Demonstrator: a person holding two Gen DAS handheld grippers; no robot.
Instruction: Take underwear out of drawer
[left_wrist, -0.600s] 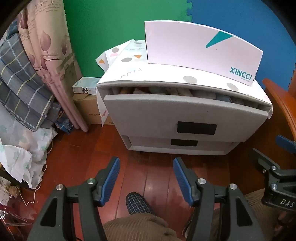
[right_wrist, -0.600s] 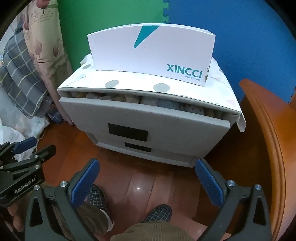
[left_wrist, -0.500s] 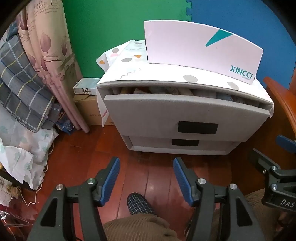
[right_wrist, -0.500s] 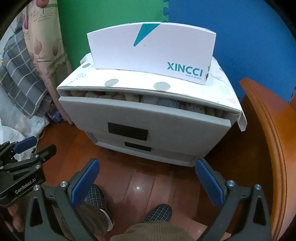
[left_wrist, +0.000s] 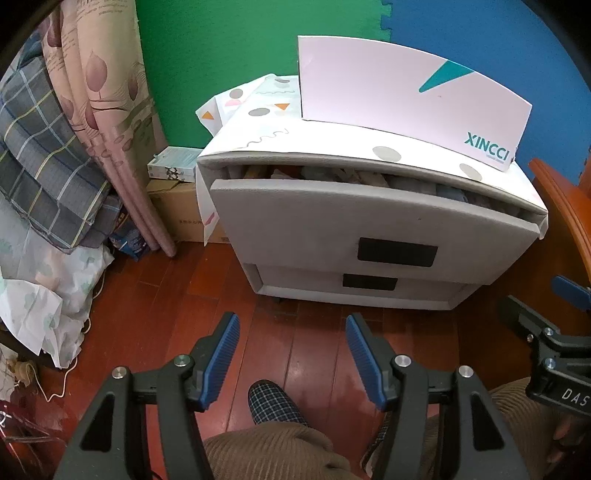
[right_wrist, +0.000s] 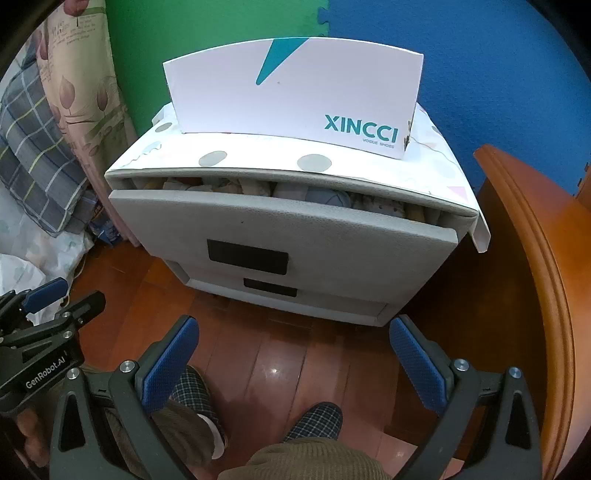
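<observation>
A grey two-drawer cabinet (left_wrist: 369, 221) (right_wrist: 288, 229) stands on the wooden floor ahead. Its top drawer (left_wrist: 373, 214) (right_wrist: 280, 225) is pulled out a little, and folded underwear (left_wrist: 354, 177) (right_wrist: 325, 195) in pale colours shows in the gap along its top. My left gripper (left_wrist: 291, 354) is open over the floor in front of the cabinet, nothing between its blue pads. My right gripper (right_wrist: 295, 362) is open wide, also short of the cabinet and holding nothing. Each gripper shows at the edge of the other's view.
A white XINCCI shoe box (left_wrist: 410, 99) (right_wrist: 295, 88) stands on the cabinet's patterned top. Curtain (left_wrist: 103, 110), plaid bedding (left_wrist: 44, 166) and cardboard boxes (left_wrist: 177, 210) crowd the left. A curved wooden furniture edge (right_wrist: 535, 277) rises at the right. The person's slippered feet (right_wrist: 314, 417) are below.
Both views have crept slightly toward the cabinet. The jaws of both grippers stand as before.
</observation>
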